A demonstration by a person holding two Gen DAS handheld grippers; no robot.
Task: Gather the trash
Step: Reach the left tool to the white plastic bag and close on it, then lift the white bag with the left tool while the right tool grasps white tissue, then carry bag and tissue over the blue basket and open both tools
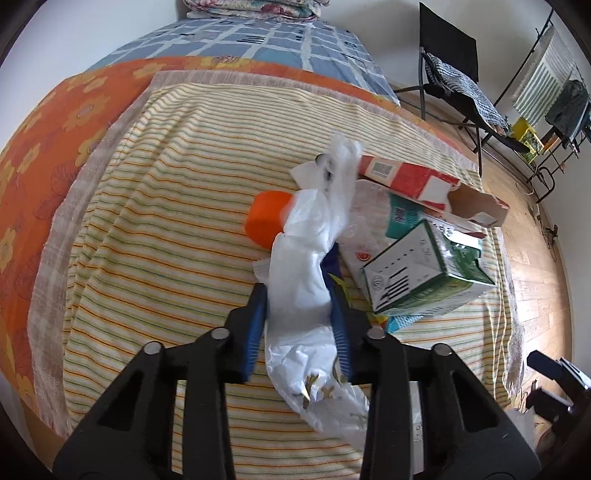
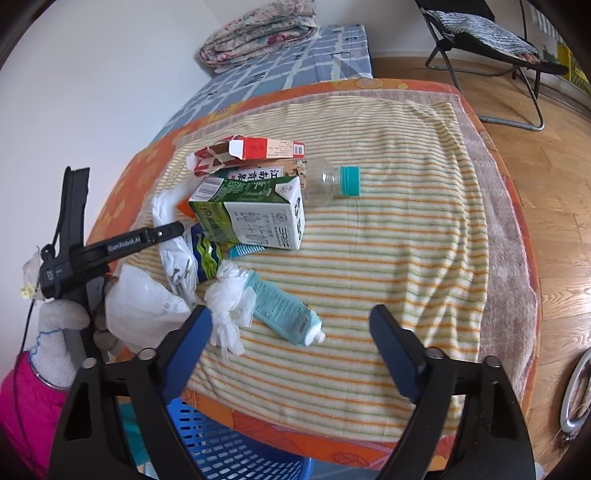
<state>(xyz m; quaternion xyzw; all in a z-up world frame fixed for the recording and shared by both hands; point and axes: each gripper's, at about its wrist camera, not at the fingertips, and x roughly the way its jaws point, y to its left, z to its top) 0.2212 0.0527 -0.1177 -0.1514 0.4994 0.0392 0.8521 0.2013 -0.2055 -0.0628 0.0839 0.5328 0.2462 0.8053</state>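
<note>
My left gripper (image 1: 299,291) is shut on a white plastic bag (image 1: 299,280) and holds it over the striped cloth (image 1: 166,206); the bag also shows in the right wrist view (image 2: 142,310). Beside it lie an orange cup (image 1: 266,219), a green and white milk carton (image 1: 421,266) (image 2: 255,214) and a red and white box (image 1: 410,177) (image 2: 251,149). My right gripper (image 2: 291,321) is open and empty above the cloth, near a teal tube (image 2: 284,310), crumpled white plastic (image 2: 231,295) and a clear bottle with a teal cap (image 2: 332,182).
A blue plastic basket (image 2: 229,446) stands below the table's near edge. A bed with a folded quilt (image 2: 258,33) lies behind the table. A folding chair (image 2: 491,40) and a clothes rack (image 1: 546,85) stand on the wooden floor to the right.
</note>
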